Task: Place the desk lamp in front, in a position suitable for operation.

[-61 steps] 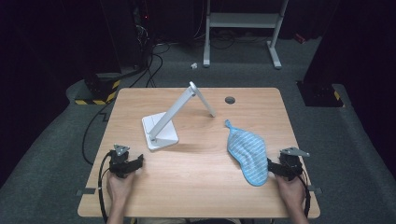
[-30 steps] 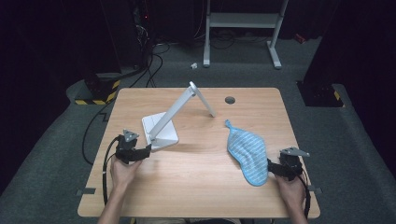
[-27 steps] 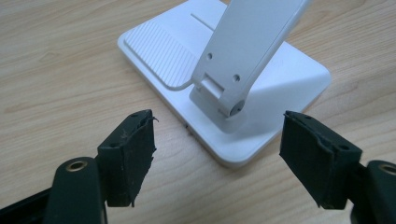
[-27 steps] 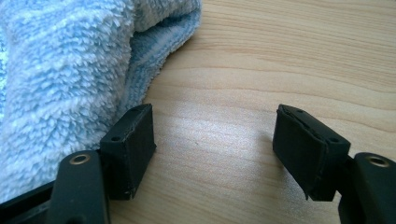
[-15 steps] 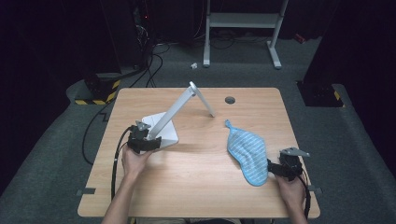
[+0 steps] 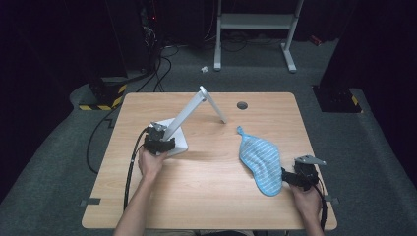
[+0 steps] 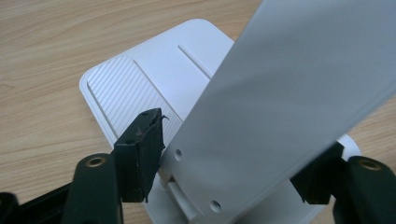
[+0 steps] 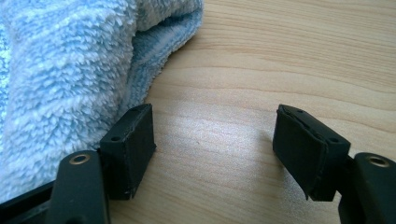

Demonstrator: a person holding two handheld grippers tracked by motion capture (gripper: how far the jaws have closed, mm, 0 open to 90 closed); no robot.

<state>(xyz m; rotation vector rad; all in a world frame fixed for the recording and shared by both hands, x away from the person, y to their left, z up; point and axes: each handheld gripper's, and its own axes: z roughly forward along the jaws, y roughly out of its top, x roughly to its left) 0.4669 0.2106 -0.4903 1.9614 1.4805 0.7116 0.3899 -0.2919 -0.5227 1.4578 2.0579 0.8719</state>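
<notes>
A white desk lamp (image 6: 173, 139) stands at the table's left, its flat base (image 7: 140, 79) ribbed on one side and its slanted arm (image 7: 289, 93) rising to the right. My left gripper (image 6: 160, 140) is at the foot of that arm. Its jaws have just been closing and the lamp arm is between them, both pads against its edges in the left gripper view (image 7: 233, 154). A blue striped cloth (image 6: 260, 160) lies flat at the right. My right gripper (image 6: 291, 176) rests open on the wood at the cloth's near corner, its left pad (image 8: 128, 149) beside the fluffy cloth (image 8: 70, 70).
The wooden table (image 6: 206, 196) has a round cable hole (image 6: 242, 105) near its far edge. Cables trail over the left edge to the floor. A white frame stands on the floor beyond the table.
My left hand has moved forward and to the right, from the table's near left up to the lamp's base, and its jaws now straddle the lamp arm. The right hand and cloth have stayed put.
</notes>
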